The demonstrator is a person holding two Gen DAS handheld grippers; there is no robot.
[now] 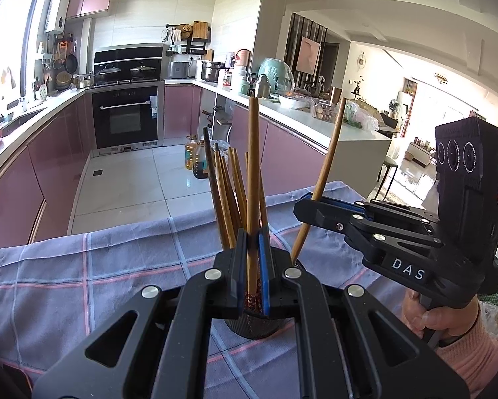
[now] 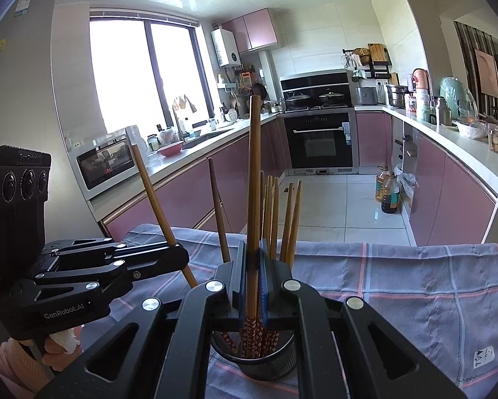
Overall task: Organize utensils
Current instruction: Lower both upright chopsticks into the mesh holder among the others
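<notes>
Chopsticks are going into the cup, one at a time. The left gripper [image 1: 253, 266] is pinching one long brown wooden chopstick [image 1: 253, 179] tight between its blue pads, holding it upright over the round black mesh cup [image 2: 254, 362]. The right gripper [image 2: 254, 266] is pinching another brown wooden chopstick [image 2: 255, 173] the same way, and from the left camera that one is leaning toward 1 o'clock. The cup is sitting on the surface, which is covered with a purple checked cloth [image 2: 398, 272]. More brown chopsticks [image 2: 290, 219] are already standing in the cup, fanning out toward 12 o'clock.

I think the step in hand is dropping these two sticks in. Next, each gripper needs to bring its stick's patterned end down inside the rim, then let go, without bumping the other gripper or tipping the cup.

Much of the cup is hidden behind the gripper arms in both views. I cannot tell if either held stick's bottom is already touching the cup floor.
</notes>
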